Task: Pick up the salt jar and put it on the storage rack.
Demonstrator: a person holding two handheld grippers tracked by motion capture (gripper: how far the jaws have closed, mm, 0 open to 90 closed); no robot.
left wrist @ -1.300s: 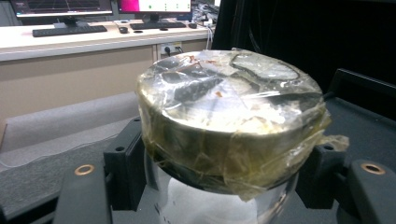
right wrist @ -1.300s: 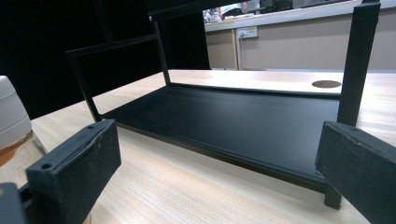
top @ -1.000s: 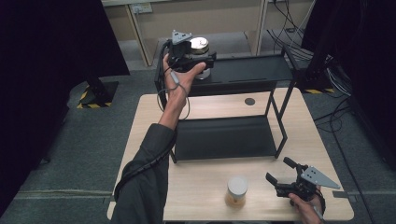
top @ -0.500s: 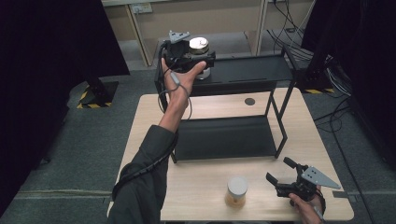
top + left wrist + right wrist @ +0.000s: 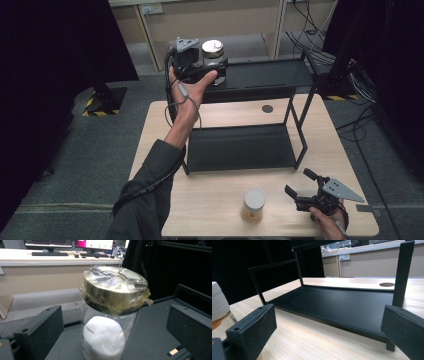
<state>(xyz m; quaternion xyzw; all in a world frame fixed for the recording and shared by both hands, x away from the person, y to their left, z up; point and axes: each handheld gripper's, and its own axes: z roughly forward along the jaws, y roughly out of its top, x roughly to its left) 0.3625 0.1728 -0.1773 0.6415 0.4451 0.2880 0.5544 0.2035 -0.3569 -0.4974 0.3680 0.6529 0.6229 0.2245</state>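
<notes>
A glass jar [image 5: 213, 50] with a gold, film-wrapped lid stands on the left end of the black rack's top shelf [image 5: 270, 75]. In the left gripper view this jar [image 5: 110, 315] holds white powder and sits between the two jaws. My left gripper [image 5: 216, 70] is open around it, and both pads stand clear of the glass. A second jar [image 5: 254, 205] with a white lid rests on the table near the front edge. My right gripper [image 5: 298, 182] lies just to its right, open with nothing between its jaws and aimed at the rack's lower shelf [image 5: 332, 305].
The two-tier black rack [image 5: 300, 125] fills the middle of the wooden table [image 5: 225, 114]. A round cable hole [image 5: 267, 108] sits behind it. A cable hangs from the left gripper along the forearm. Cupboards and cables lie beyond the table.
The left hand has shifted slightly at the top shelf, with the jar staying in place. The right gripper and the white-lidded jar have not moved.
</notes>
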